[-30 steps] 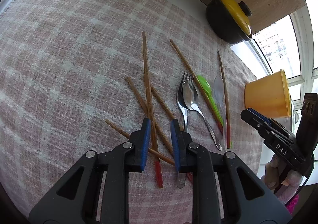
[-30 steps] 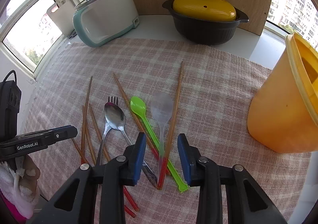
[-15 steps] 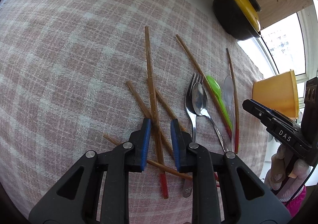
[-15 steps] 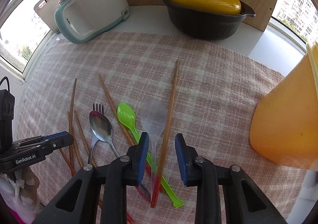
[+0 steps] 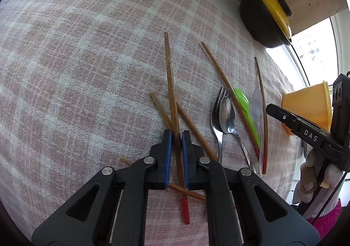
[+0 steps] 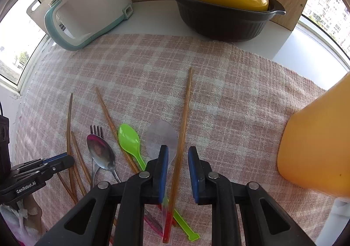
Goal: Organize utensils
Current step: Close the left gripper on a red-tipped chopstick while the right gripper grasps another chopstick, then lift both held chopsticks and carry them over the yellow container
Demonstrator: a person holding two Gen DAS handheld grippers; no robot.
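Left gripper (image 5: 176, 134) closing on a crossed chopstick (image 5: 170, 84) on the checked cloth (image 5: 87, 71), right gripper (image 6: 178, 156) closing, pads not yet touching another chopstick (image 6: 184, 115): risk of dragging the neighbouring clear spoon (image 6: 161, 136) or tilting the stick.

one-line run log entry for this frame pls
left gripper: closing on long red-tipped wooden chopstick | right gripper: closing, pads clear of another red-tipped wooden chopstick between them | pink checked cloth

A black pot with a yellow lid (image 6: 223, 3) sits at upper centre, a white-and-teal appliance (image 6: 87, 10) at upper left, on the white counter (image 6: 157, 18).
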